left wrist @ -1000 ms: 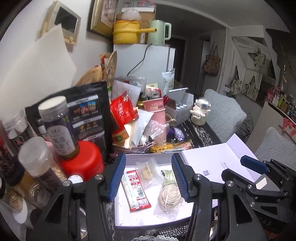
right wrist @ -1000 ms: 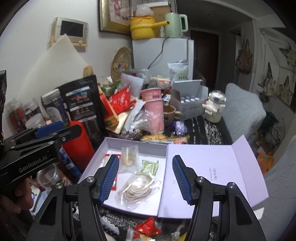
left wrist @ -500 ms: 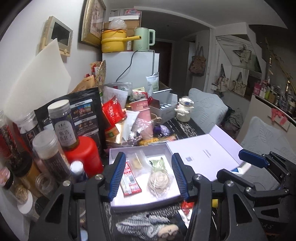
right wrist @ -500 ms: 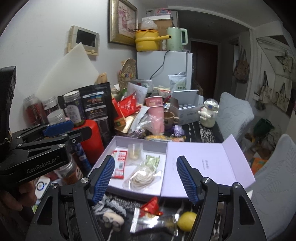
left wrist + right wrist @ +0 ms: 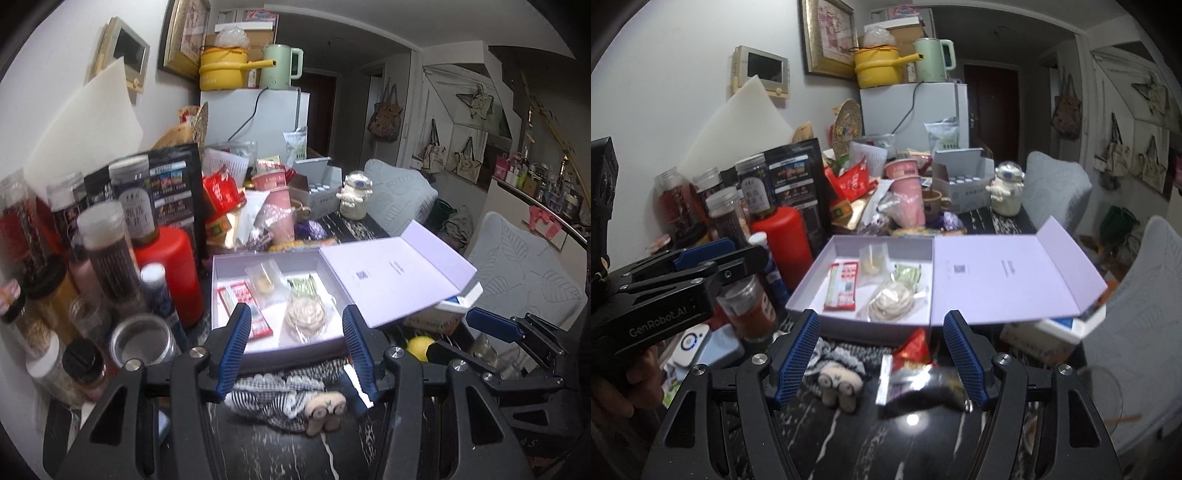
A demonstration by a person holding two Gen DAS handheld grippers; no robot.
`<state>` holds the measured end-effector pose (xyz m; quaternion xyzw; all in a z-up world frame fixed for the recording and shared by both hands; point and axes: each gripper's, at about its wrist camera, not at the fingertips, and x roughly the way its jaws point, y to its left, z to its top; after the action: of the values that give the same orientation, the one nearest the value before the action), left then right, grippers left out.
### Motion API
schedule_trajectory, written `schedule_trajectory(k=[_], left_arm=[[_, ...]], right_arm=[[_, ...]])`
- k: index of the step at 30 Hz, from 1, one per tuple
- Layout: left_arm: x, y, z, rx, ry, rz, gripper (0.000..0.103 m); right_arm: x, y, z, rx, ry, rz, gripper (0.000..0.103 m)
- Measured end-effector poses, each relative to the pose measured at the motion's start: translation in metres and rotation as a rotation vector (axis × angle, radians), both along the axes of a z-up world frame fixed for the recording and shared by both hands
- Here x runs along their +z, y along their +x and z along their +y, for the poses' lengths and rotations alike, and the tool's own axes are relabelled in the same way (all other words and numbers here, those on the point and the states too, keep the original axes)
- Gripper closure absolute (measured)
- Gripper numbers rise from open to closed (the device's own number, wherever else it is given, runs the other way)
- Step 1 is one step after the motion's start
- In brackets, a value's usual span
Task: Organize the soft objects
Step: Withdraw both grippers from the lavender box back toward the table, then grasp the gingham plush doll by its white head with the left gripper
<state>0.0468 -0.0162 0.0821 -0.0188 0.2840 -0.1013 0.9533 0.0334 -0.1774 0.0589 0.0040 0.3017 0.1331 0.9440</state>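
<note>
Both your tongs open and empty above the dark marble bench, box ahead.
Left tongs (image 5: 295, 347) gape with nothing between the pads; right tongs (image 5: 882, 354) have just been opening, also holding nothing. Striped fabric toy (image 5: 284, 402), black-and-white cloth with a beige googly-eyed end, lies crumpled just in front of the open lilac box (image 5: 812, 280). Red-and-silver snack packet (image 5: 916, 373) sits beside it, between your right pads.
</note>
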Motion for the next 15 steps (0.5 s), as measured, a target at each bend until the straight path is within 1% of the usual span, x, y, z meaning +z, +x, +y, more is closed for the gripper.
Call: schedule_trajectory(k=[4,6,9,12,15], left_arm=[[-0.013,-0.010,0.002,-0.016,-0.014,0.033,0.052],[-0.018,-0.014,0.005,-0.028,-0.026,0.048,0.052],[-0.027,-0.019,0.008,-0.023,-0.039,0.069,0.052],[-0.036,-0.026,0.013,-0.011,-0.055,0.080,0.052],[-0.047,-0.031,0.014,-0.004,-0.049,0.107,0.052]], right_arm=[[-0.009,-0.012,0.001,-0.020,-0.004,0.018,0.033],[-0.010,-0.020,0.001,-0.033,-0.004,0.008,0.033],[-0.015,-0.029,0.002,-0.029,0.000,0.012,0.033],[-0.026,-0.035,0.004,-0.019,0.011,0.037,0.033],[-0.037,-0.039,0.008,-0.002,0.019,0.056,0.033]])
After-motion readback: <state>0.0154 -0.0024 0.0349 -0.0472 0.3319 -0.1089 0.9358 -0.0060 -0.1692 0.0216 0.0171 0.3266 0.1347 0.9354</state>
